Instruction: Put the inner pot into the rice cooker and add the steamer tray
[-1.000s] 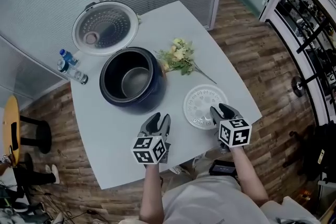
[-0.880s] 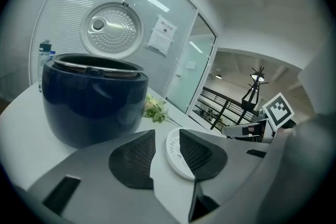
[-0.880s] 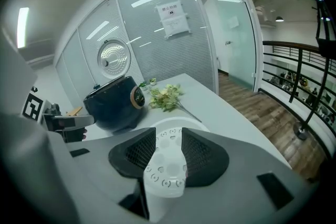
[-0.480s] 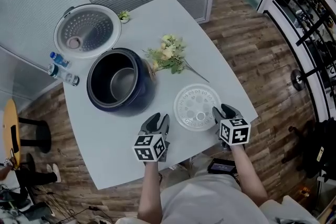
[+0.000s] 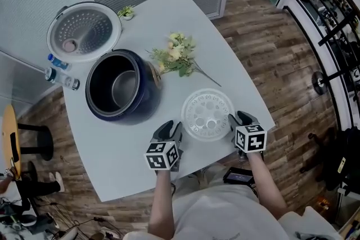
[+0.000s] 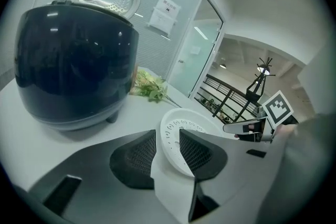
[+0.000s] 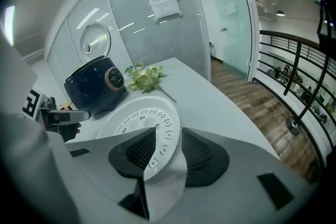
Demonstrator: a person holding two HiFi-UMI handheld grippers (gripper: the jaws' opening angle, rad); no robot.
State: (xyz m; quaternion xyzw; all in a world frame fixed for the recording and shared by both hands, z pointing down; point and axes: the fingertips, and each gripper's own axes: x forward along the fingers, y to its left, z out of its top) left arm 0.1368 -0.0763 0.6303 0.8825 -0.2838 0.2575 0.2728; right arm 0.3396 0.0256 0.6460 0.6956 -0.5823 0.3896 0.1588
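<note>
Desk (image 5: 118, 154): pale, angled, carries everything. Rice cooker (image 5: 147, 99): dark blue, on the far left part of the desk, lid (image 5: 84, 31) swung open behind it. Inner pot (image 5: 125, 90) sits inside the cooker, I see its metal floor.

Steamer tray (image 5: 208, 115): white, perforated, near the desk's front edge, well apart from the cooker, directly between my two tools. Flowers (image 5: 175, 59) lie beyond the tray, just right of the cooker.

Left tool (image 5: 170, 127): released, jaws apart, at the tray's left rim. In the left gripper view the rim shows in the gap, pads not clamped on it.

Right tool (image 5: 239, 118): same story, released, jaws wide, tray's right rim in the gap, no clamp.

Water bottle (image 5: 61, 77) lies left of the cooker. Small green plant (image 5: 126, 10) sits at the far edge beside the lid.
</note>
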